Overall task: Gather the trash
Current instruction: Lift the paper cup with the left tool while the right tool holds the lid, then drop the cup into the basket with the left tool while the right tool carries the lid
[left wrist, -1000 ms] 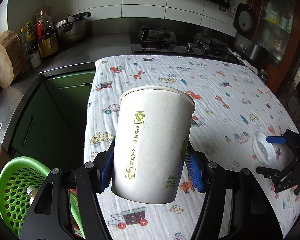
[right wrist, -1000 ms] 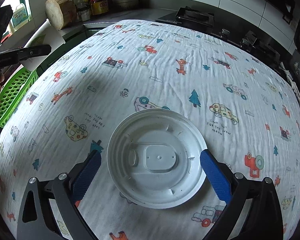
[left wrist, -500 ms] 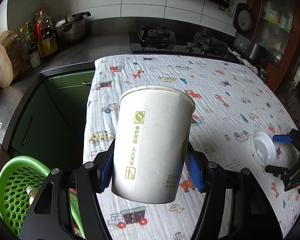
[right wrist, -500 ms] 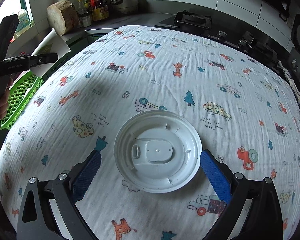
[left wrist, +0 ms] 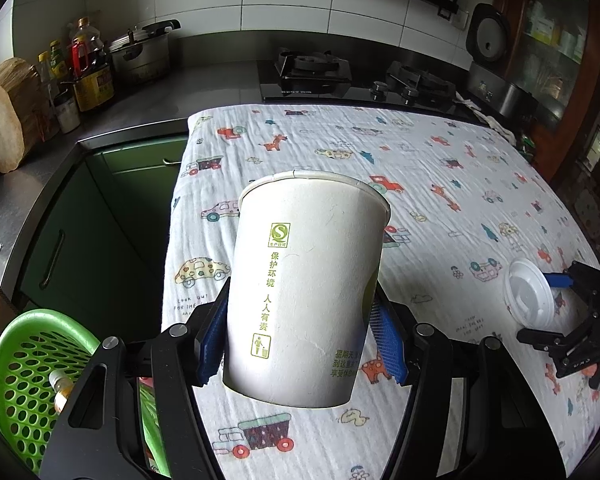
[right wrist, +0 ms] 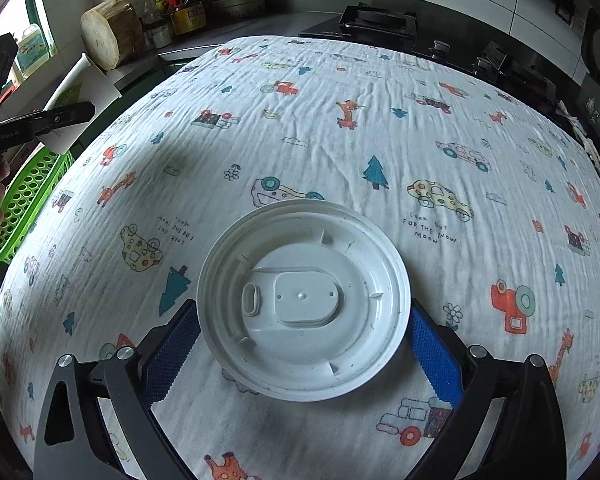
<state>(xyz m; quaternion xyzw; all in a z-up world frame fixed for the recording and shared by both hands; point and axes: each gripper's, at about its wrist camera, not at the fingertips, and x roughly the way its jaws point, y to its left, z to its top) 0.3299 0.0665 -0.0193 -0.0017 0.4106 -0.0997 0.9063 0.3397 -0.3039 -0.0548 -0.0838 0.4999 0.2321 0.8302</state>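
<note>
My left gripper (left wrist: 300, 340) is shut on a white paper cup (left wrist: 304, 284) with green print, held upright above the left edge of the table. The cup also shows in the right wrist view (right wrist: 80, 100). My right gripper (right wrist: 300, 344) holds a white plastic lid (right wrist: 304, 300) between its blue pads, lifted off the patterned tablecloth (right wrist: 340, 140). In the left wrist view the lid (left wrist: 530, 300) and the right gripper (left wrist: 568, 312) are at the right. A green basket (left wrist: 24, 380) sits low at the left, below the cup.
The basket holds a small bottle (left wrist: 62, 386). It also shows in the right wrist view (right wrist: 28, 196). A counter at the back left carries a wooden block (left wrist: 4, 120), bottles (left wrist: 88, 68) and a pot (left wrist: 144, 56). A gas stove (left wrist: 340, 76) stands behind the table.
The right gripper has closed on the lid and raised it from the cloth. The left gripper with the cup has hardly moved.
</note>
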